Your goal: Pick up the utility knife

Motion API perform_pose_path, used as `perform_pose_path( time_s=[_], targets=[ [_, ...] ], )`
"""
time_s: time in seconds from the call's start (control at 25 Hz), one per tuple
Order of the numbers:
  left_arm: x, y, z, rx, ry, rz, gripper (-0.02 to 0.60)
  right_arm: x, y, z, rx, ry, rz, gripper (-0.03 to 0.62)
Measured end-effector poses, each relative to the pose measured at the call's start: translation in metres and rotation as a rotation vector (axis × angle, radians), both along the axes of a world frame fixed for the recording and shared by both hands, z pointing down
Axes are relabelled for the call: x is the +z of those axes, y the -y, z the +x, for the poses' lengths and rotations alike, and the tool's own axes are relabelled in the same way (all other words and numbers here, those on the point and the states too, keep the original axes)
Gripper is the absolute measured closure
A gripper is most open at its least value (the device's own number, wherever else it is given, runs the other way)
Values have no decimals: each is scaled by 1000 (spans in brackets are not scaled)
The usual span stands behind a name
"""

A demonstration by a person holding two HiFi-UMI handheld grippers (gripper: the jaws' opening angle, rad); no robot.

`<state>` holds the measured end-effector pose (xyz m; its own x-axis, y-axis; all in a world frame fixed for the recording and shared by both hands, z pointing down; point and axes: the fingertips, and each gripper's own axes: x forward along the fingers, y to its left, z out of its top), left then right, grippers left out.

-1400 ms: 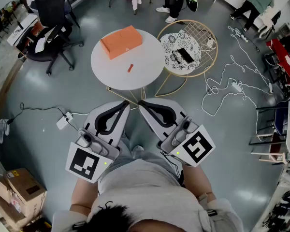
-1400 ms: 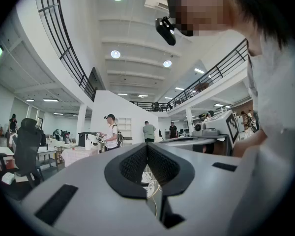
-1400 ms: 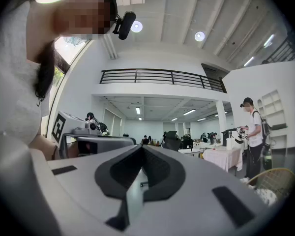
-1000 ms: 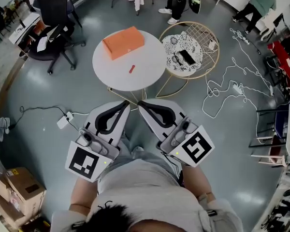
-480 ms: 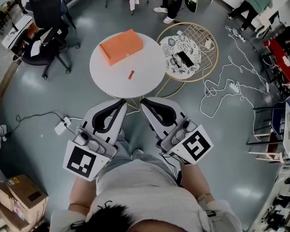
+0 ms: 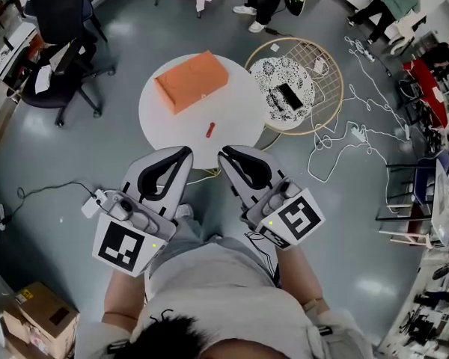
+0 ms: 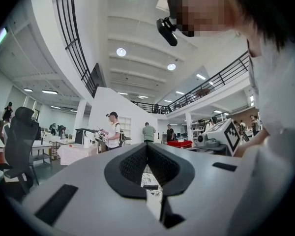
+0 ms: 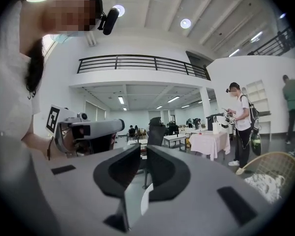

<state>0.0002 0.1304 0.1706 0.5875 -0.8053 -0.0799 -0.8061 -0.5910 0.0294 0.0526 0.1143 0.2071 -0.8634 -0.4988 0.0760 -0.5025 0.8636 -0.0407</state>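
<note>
**Closing on the table, right jaws starting to part**

Grey polished floor point(image 6: 60, 148) fills most of the head view, with loose white cables point(image 6: 337, 137) trailing across it at the right. On it stands the round white table point(image 6: 172, 129), and touching its right side is a gold wire-framed stand with a black-and-white patterned top point(image 6: 273, 77).

A second ago the table sat well clear of both tools. Now its near edge lies right at their tips, so we judge the approach nearly finished and the reach the only step left.

Our left gripper point(image 6: 181, 152), a white two-jaw tool with black pads, points level at the table's near edge. In the left gripper view point(image 7: 146, 144) its pads meet at the tip and hold nothing. Our right gripper point(image 6: 228, 154) points the same way just beside it. In the right gripper view point(image 8: 140, 149) its jaws are opening, a narrow slit shows between the pads, and nothing is in it.

A flat orange rectangular box point(image 6: 191, 80) lies on the far half of the table.

The small red utility knife point(image 6: 210, 129) lies alone on the bare white top, nearer us than the box and just beyond both tips, slightly closer to the right one. With that side's jaws parting, we judge it the one meant to take the knife, though the gap looks too narrow yet.
</note>
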Motion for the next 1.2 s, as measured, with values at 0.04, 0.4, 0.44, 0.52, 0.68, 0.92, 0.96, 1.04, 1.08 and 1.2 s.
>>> perform_pose_path(
  time_s=[0.04, 0.4, 0.44, 0.52, 0.68, 0.92, 0.96, 1.04, 1.08, 1.2],
  targets=[
    [0, 7, -6, 7, -3, 2, 571, 2, 7, -6, 9, -6, -5, 562],
    [9, 41, -26, 70, -8, -1, 571, 43, 59, -15, 146, -81, -96, 542],
    [10, 44, -25, 75, -9, -3, 571, 54, 65, -13, 166, -94, -120, 540],
    [12, 51, -24, 80, -15, -1, 571, 79, 79, -7, 204, -123, -173, 531],
    [14, 68, -23, 77, -17, 10, 571, 130, 102, 0, 245, -190, -272, 522],
    [28, 97, -19, 56, 14, 17, 571, 202, 131, 4, 269, -284, -397, 517],
    [30, 103, -19, 51, 19, 21, 571, 212, 135, 4, 274, -296, -417, 516],
    [36, 111, -19, 46, 29, 19, 571, 233, 144, 5, 284, -322, -456, 516],
    [40, 115, -19, 46, 33, 14, 571, 243, 147, 5, 288, -335, -474, 514],
    [50, 122, -20, 50, 43, -8, 571, 271, 157, 4, 298, -372, -527, 511]
  ],
)
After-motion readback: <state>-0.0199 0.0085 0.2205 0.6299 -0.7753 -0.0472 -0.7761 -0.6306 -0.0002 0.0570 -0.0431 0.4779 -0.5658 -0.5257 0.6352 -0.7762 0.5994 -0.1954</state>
